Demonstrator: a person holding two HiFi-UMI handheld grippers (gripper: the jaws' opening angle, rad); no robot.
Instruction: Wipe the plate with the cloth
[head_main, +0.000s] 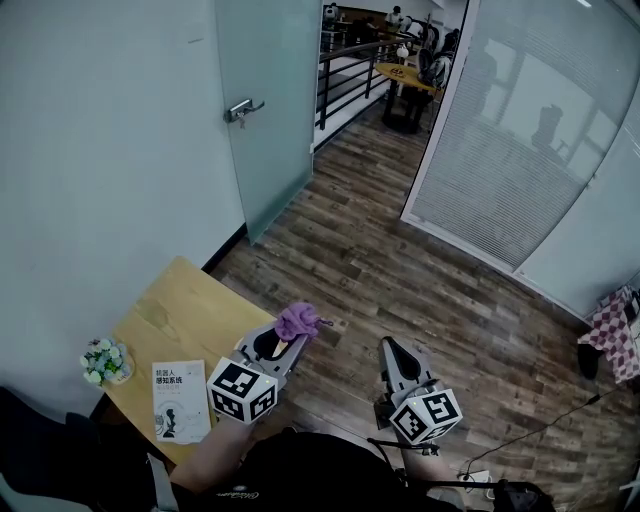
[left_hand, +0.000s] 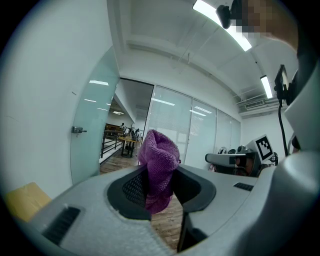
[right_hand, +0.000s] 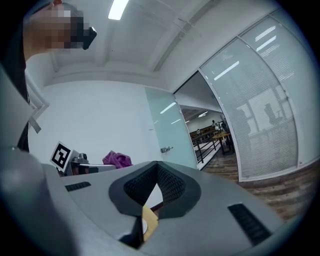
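My left gripper (head_main: 300, 338) is shut on a bunched purple cloth (head_main: 298, 320), which sticks up past its fingertips. In the left gripper view the cloth (left_hand: 159, 165) fills the gap between the dark pads and hangs a little below them. My right gripper (head_main: 388, 346) is held beside it at the right, shut, with its tips touching and nothing between them (right_hand: 157, 166). Both are raised in the air, near the wooden table's (head_main: 190, 310) right corner. The right gripper view shows the cloth (right_hand: 117, 159) on the left gripper at its left. I see no plate in the head view.
On the table lie a white book (head_main: 180, 400) and a small pot of flowers (head_main: 105, 362). A frosted glass door (head_main: 265, 110) with a handle stands behind the table. Wood floor stretches right, with a checkered cloth (head_main: 615, 330) at the far right edge.
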